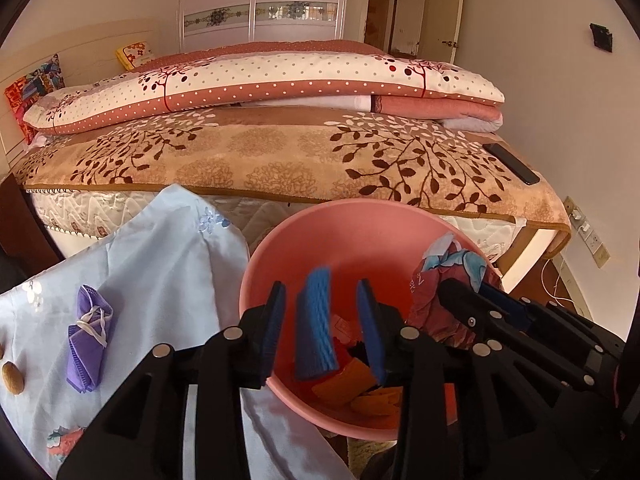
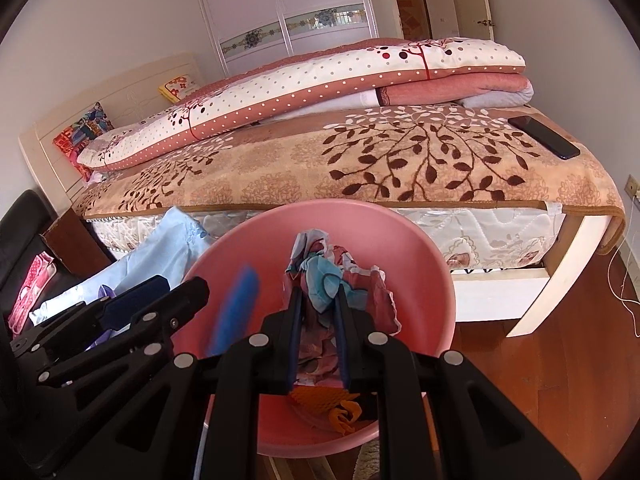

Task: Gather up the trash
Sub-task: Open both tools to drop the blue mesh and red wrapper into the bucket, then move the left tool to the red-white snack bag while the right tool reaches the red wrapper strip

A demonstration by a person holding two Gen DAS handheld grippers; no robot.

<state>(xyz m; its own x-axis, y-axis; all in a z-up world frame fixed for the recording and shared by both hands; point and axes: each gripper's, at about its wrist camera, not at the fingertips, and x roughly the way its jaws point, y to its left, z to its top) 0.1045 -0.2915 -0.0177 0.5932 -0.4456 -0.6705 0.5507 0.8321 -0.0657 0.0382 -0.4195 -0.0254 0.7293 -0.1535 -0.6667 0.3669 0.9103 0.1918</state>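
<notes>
A home bedroom — a bed (image 2: 400, 168) under a leaf-patterned blanket (image 1: 280, 160), a folded polka-dot quilt (image 1: 260, 84) along its far edge, pillows (image 1: 34, 88) at the headboard, a sliding-door wardrobe (image 2: 292, 12) behind — wood floor (image 2: 560, 360).

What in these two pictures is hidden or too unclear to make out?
- Blue sponge: motion-blurred in both views; whether it touches the left gripper fingers is unclear.
- Bin bottom: covered by orange scraps and the grippers.
- Crumpled wrapper: print unreadable; the right gripper hides its lower part.
- Brown object, left view: too small and edge-distorted to identify.
</notes>
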